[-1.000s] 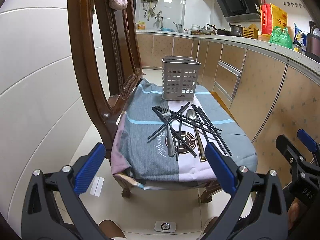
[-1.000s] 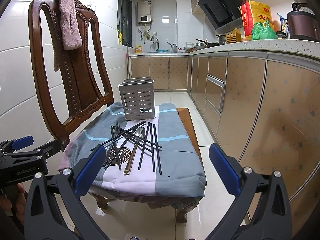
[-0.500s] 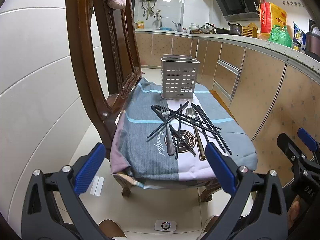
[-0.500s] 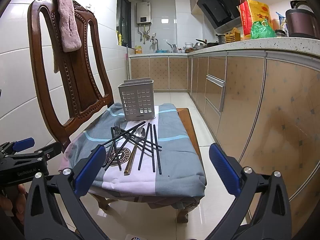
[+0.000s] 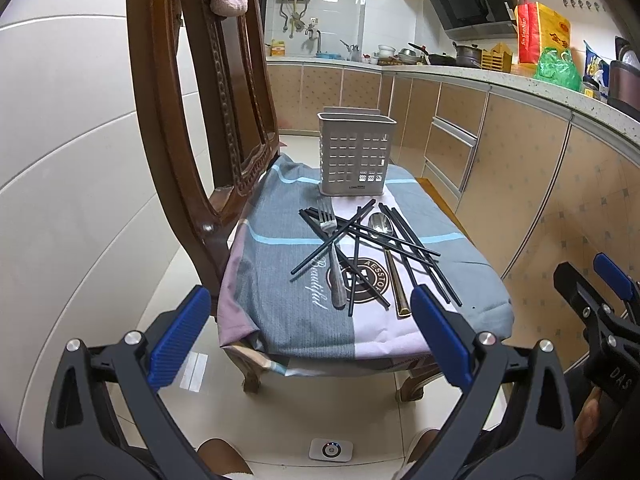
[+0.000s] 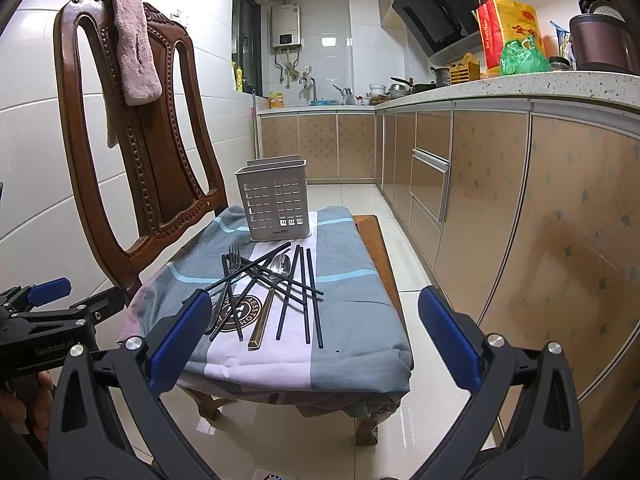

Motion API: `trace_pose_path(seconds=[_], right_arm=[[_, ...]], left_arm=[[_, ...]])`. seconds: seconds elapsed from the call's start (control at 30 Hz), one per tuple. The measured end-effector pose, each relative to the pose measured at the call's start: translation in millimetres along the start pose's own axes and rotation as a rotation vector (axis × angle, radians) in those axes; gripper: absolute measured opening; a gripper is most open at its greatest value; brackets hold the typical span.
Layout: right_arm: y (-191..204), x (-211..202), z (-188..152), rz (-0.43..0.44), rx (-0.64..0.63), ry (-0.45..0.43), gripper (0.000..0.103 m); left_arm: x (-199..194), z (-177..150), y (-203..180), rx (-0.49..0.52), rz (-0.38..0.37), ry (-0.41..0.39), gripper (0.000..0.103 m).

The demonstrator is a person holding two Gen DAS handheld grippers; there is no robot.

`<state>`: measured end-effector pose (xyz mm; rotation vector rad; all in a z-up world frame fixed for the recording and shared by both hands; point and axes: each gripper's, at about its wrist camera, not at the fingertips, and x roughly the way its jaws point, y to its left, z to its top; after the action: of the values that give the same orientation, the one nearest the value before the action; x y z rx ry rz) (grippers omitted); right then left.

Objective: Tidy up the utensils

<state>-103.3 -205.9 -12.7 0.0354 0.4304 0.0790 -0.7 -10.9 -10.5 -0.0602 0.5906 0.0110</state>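
A grey perforated utensil holder [image 5: 356, 154] [image 6: 276, 202] stands upright at the far end of a cloth-covered chair seat [image 5: 276, 280] [image 6: 352, 344]. In front of it lie several black chopsticks [image 5: 420, 252] [image 6: 308, 296], a fork [image 5: 332, 248] [image 6: 231, 264] and a spoon [image 5: 386, 248] [image 6: 276, 280], crossed in a loose pile. My left gripper [image 5: 308, 340] is open and empty, short of the seat's near edge. My right gripper [image 6: 316, 338] is open and empty, also short of the seat. Each gripper also shows in the other's view: the right [image 5: 600, 304], the left [image 6: 52, 304].
The wooden chair back [image 5: 192, 92] [image 6: 132, 140] rises on the left with a pink towel [image 6: 134, 44] over it. Kitchen cabinets [image 6: 500, 208] and a cluttered counter [image 5: 520, 76] run along the right. Tiled floor [image 5: 304, 408] lies between me and the chair.
Both grippers have edged slightly closer to the chair. The utensils and holder have not moved. Both stay open.
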Motion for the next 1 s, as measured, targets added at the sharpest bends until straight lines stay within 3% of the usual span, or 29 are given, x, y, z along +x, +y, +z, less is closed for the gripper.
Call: trace_pose_path(seconds=[1.0], right_arm=[[0.2,-0.1,-0.9,0.006,0.005,0.001,0.101]], left_arm=[[1.0,-3.1,-3.8,0.015,0.002,0.012,0.099]])
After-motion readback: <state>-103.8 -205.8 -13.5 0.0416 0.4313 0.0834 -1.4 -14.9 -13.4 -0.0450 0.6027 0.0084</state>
